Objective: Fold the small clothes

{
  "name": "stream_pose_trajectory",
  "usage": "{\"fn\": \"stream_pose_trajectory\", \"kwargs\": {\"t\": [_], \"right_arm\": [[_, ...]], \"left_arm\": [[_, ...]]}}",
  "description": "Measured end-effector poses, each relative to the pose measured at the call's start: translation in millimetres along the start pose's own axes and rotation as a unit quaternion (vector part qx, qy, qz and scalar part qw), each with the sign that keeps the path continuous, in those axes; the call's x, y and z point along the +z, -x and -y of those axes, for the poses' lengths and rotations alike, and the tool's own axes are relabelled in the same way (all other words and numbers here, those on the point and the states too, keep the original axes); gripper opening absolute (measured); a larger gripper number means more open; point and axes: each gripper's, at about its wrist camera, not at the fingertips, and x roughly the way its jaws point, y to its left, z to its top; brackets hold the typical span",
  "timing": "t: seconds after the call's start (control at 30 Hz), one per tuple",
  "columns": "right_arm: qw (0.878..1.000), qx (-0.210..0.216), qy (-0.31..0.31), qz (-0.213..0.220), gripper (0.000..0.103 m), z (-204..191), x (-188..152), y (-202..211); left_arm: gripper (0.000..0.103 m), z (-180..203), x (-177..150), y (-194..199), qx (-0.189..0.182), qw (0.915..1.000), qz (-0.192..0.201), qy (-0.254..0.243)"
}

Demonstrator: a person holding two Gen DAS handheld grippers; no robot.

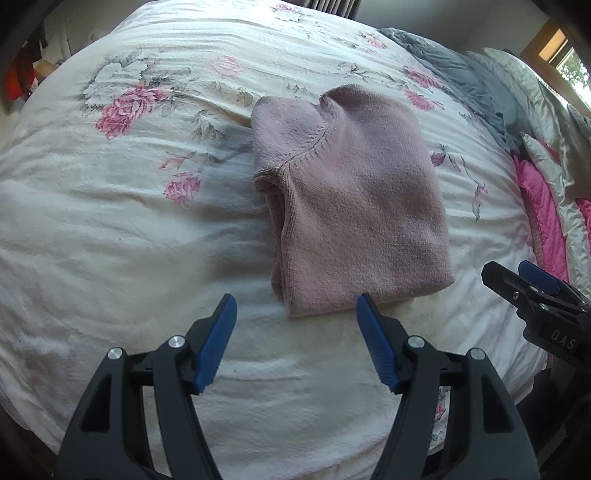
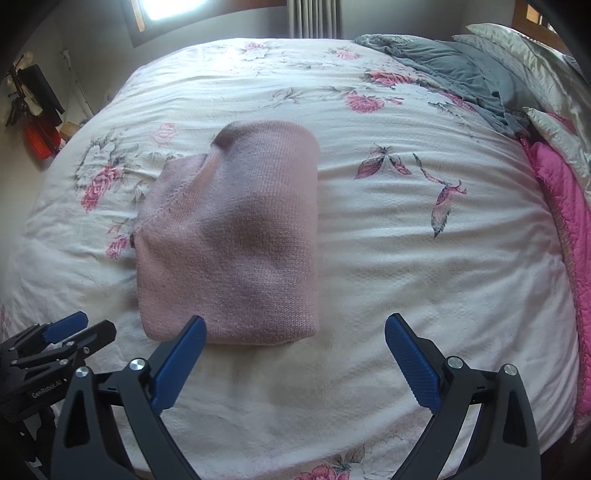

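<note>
A small pink knitted garment [image 1: 351,199] lies folded into a compact rectangle on the floral bedspread [image 1: 129,229]; in the right wrist view the same garment [image 2: 236,243] sits left of centre. My left gripper [image 1: 297,301] is open, hovering just short of the garment's near edge, with nothing between its blue pads. My right gripper [image 2: 295,321] is also open and empty, its left pad [image 2: 181,365] over the garment's near right corner. Each gripper shows in the other's view: the right gripper [image 1: 524,284] at the right edge, the left gripper [image 2: 74,332] at the lower left.
Grey bedding [image 2: 454,74], silvery pillows [image 2: 524,59] and a bright pink quilt [image 2: 569,206] are heaped along the bed's right side. A window [image 2: 166,11] and curtain lie beyond the far end. Red and black items [image 2: 37,122] hang at the far left.
</note>
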Motion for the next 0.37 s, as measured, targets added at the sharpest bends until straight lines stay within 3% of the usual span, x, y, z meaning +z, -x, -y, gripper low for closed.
{"fn": "stream_pose_trajectory", "kwargs": {"t": [0.37], "right_arm": [[1.0,-0.014,-0.001,-0.022,0.098,3.1,-2.6,-7.8]], "left_arm": [[0.068,6.1,1.2,-1.5,0.0,1.0,0.005,-0.005]]}}
